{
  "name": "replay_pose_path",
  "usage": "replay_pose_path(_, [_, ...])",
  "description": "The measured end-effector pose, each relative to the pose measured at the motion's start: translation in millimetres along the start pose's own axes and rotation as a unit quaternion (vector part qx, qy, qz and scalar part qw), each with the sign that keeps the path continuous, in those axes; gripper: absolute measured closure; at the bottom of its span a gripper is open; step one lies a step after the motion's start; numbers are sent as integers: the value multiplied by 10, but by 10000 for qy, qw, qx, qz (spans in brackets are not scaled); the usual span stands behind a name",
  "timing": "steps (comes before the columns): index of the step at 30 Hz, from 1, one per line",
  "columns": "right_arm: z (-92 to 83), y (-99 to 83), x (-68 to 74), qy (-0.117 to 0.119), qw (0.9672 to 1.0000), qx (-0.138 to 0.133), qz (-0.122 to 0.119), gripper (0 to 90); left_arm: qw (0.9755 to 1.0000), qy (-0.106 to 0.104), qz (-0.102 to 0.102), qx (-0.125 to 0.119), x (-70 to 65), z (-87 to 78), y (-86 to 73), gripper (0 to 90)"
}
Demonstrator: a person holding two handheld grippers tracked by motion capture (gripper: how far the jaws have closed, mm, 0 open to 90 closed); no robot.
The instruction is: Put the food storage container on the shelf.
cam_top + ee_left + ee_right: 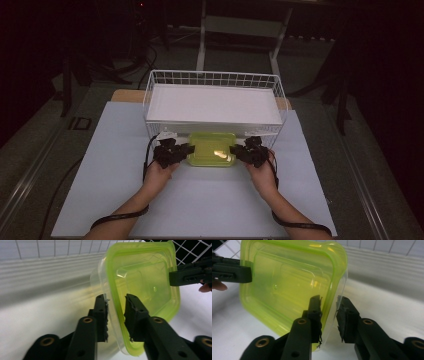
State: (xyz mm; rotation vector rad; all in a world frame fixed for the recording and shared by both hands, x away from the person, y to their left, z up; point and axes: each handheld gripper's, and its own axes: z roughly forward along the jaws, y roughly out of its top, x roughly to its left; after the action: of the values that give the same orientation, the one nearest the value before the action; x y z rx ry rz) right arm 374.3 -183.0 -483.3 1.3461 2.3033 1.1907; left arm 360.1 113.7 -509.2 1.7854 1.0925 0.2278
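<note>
A clear plastic container with a lime-green lid (211, 149) sits just in front of a white wire basket (149, 95). My left gripper (186, 150) holds its left edge and my right gripper (238, 151) holds its right edge. In the left gripper view the jaws of the left gripper (116, 305) straddle the rim of the container (142, 277), with the right gripper (187, 275) at its far side. In the right gripper view the right gripper (329, 306) clamps the clear wall of the container (287, 282), and the left gripper (234, 271) is opposite.
A flat white board (212, 102) lies inside the basket, directly behind the container. A pale mat (110, 170) covers the table. Cables trail from both grippers along the forearms. The surroundings beyond the table are dark, with a frame's legs (201, 40) behind.
</note>
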Motion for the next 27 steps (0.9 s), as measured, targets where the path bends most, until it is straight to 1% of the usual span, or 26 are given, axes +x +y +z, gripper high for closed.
replay_pose_path(1, [10,7,6,-58,10000,-16,-44,706,10000,50,35,-34,-10,12,1,690])
replay_pose_path(2, [16,11,9,-112,9999,-21,-81,689,9997,176,116,-74,-25,34,10,675])
replay_pose_path(3, [34,18,18,-210,9997,-27,-120,662,9996,224,141,-92,-25,43,15,653])
replay_pose_path(6, [63,29,25,-298,9995,-49,-87,617,9993,305,172,-124,-1,76,37,620])
replay_pose_path(8, [83,42,16,-364,9993,-75,-101,598,9992,342,130,-146,16,100,43,598])
replay_pose_path(10, [101,51,15,-394,9992,-87,-56,574,9992,360,95,-176,20,117,42,586])
replay_pose_path(11, [109,51,18,-480,9988,-110,-71,575,9993,302,27,-195,31,124,40,575])
replay_pose_path(12, [110,53,22,-517,9986,-111,-92,576,9994,293,3,-186,46,127,40,574])
replay_pose_path(13, [113,55,28,-549,9984,-114,-98,577,9992,347,20,-192,46,135,42,544])
replay_pose_path(14, [113,55,28,-549,9984,-114,-98,577,9992,347,20,-192,46,135,42,516])
replay_pose_path(15, [118,55,33,-581,9982,-113,-111,571,9991,359,87,-194,46,141,51,516])
replay_pose_path(16, [125,49,34,-660,9976,-157,-147,536,9990,377,127,-180,50,138,59,473])
replay_pose_path(17, [125,50,30,-663,9976,-158,-125,520,9990,380,122,-184,44,138,64,453])
replay_pose_path(19, [116,48,26,-628,9978,-194,-71,493,9990,371,72,-226,16,124,70,452])
replay_pose_path(20, [107,43,29,-610,9978,-234,-81,487,9989,355,181,-229,15,111,78,451])
replay_pose_path(21, [107,43,29,-610,9978,-234,-81,487,9989,355,181,-229,15,111,78,451])
replay_pose_path(22, [95,37,41,-580,9979,-277,-75,480,9991,302,191,-238,-17,85,79,451])
replay_pose_path(23, [74,28,74,-571,9977,-294,-208,477,9991,321,172,-231,-37,74,77,450])
replay_pose_path(24, [61,25,90,-554,9977,-303,-231,475,9990,313,190,-244,-51,56,73,450])
replay_pose_path(25, [44,20,107,-531,9978,-321,-249,475,9988,309,289,-252,-51,28,76,450])
replay_pose_path(26, [23,14,122,-533,9976,-350,-258,475,9986,311,337,-271,-59,-3,78,450])
replay_pose_path(27, [-4,8,142,-501,9976,-382,-275,475,9987,297,307,-292,-69,-21,76,450])
